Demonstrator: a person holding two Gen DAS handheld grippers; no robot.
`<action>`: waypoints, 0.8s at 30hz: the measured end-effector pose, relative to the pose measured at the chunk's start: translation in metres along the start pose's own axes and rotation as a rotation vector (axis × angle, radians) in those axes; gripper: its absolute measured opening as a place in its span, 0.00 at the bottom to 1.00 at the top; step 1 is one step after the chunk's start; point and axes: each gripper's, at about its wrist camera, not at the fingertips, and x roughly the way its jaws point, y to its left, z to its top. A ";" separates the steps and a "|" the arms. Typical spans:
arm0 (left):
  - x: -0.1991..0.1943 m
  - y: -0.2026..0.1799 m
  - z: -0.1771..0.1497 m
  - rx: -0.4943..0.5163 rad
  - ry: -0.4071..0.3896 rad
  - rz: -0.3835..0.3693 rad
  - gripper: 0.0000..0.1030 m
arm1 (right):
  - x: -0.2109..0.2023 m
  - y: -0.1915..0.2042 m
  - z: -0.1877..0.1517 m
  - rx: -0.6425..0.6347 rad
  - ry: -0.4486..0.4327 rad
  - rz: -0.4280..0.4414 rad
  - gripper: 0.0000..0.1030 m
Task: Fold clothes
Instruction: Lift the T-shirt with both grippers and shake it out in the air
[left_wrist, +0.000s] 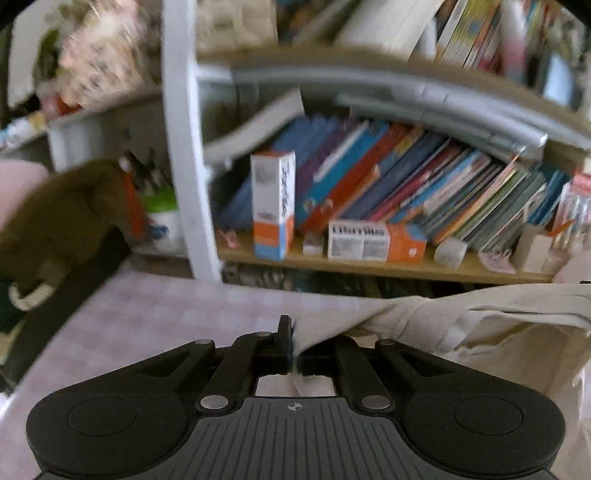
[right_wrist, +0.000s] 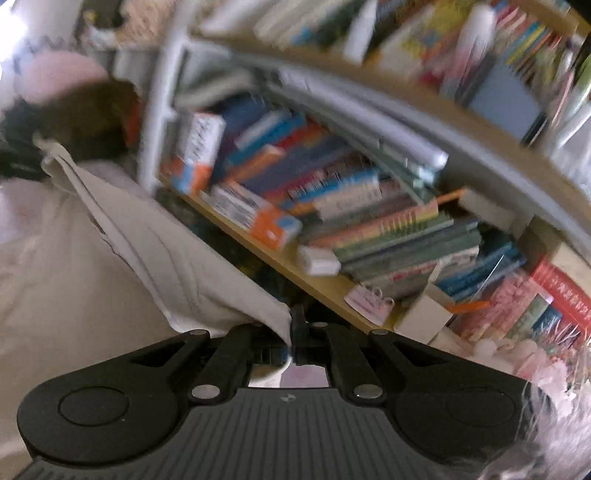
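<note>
A cream-coloured garment (left_wrist: 461, 317) hangs lifted above the pink checked table cover (left_wrist: 147, 317). My left gripper (left_wrist: 294, 343) is shut on one edge of it, and the cloth runs off to the right. In the right wrist view the same garment (right_wrist: 155, 254) stretches up and to the left from my right gripper (right_wrist: 293, 332), which is shut on another edge. The cloth sags between the two grippers with folds along it. Both views are blurred by motion.
A wooden bookshelf (left_wrist: 369, 266) packed with leaning books (left_wrist: 424, 184) and small boxes (left_wrist: 273, 206) stands close behind the table. A white post (left_wrist: 184, 147) rises at its left. A brown plush toy (left_wrist: 70, 218) sits at the left edge of the table.
</note>
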 end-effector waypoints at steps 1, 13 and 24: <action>0.012 -0.005 0.003 0.019 0.015 0.003 0.03 | 0.016 -0.001 0.000 -0.001 0.018 -0.018 0.02; 0.094 -0.026 0.043 0.103 0.142 0.027 0.10 | 0.120 -0.045 0.056 0.082 0.108 -0.174 0.02; 0.060 -0.014 0.003 0.228 0.152 0.000 0.76 | 0.104 -0.024 0.007 0.134 0.255 -0.038 0.62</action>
